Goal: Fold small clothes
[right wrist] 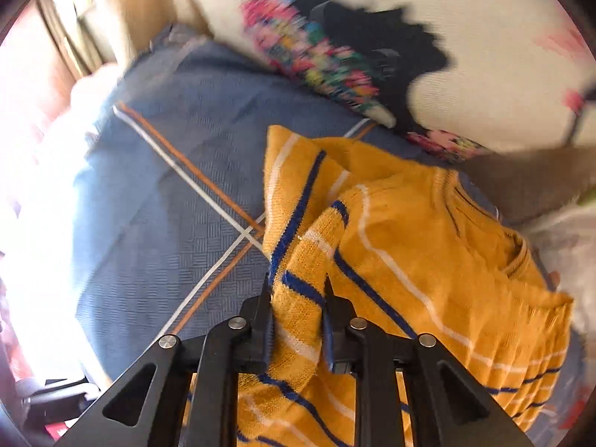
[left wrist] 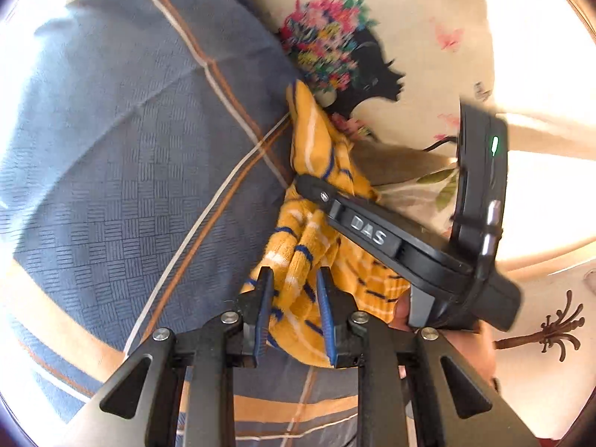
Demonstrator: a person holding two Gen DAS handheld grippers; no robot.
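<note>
A small mustard-yellow knit sweater with blue and white stripes lies partly on a blue-grey bedsheet. My right gripper is shut on a fold of its striped edge and holds it raised. In the left wrist view my left gripper is shut on a bunched part of the same sweater, lifted off the sheet. The right gripper's black body, marked DAS, reaches in from the right and also grips the cloth just beyond my left fingers.
A cream pillow printed with a black silhouette and bright flowers lies past the sweater; it also shows in the right wrist view. The bedsheet has white and orange stripes. Bright window light washes out the edges.
</note>
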